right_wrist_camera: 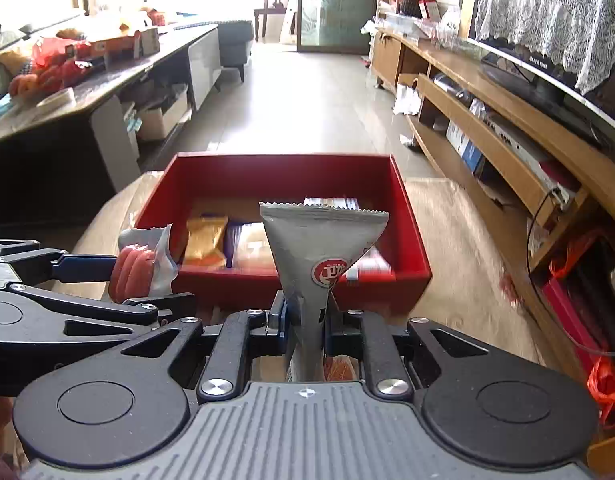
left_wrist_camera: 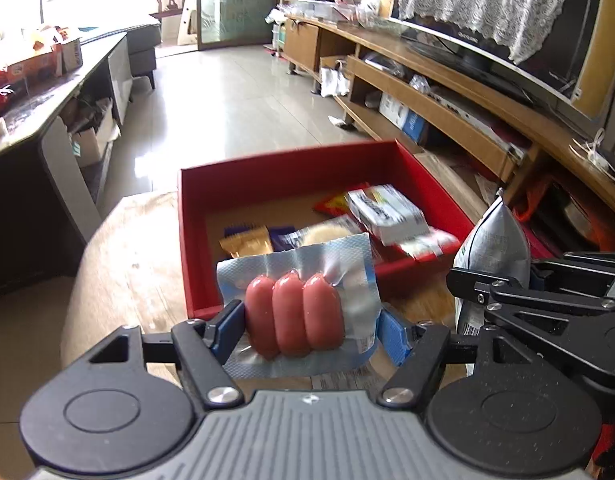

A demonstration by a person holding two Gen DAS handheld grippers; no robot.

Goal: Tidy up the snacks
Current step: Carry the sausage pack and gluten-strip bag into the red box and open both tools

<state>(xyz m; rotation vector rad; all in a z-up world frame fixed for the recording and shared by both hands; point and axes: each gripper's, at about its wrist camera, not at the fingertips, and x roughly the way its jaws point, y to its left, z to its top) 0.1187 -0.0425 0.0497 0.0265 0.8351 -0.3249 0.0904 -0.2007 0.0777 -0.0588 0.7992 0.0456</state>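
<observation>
Currently my left tool [left_wrist_camera: 307,330] grips the sausage pack [left_wrist_camera: 295,316] and my right tool [right_wrist_camera: 305,326] pinches the silver pouch [right_wrist_camera: 321,252], both just short of the red box [right_wrist_camera: 411,248]. Advised: clear its near wall, release into its vacant far half.

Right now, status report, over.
Left claw shut on sausage pack. Right claw shut on silver pouch. Red box ahead, path clear.

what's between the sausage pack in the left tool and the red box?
Nothing: in the left wrist view the sausage pack hangs over the red box's near wall, only bare wooden tabletop below. Right wrist view agrees.
</observation>
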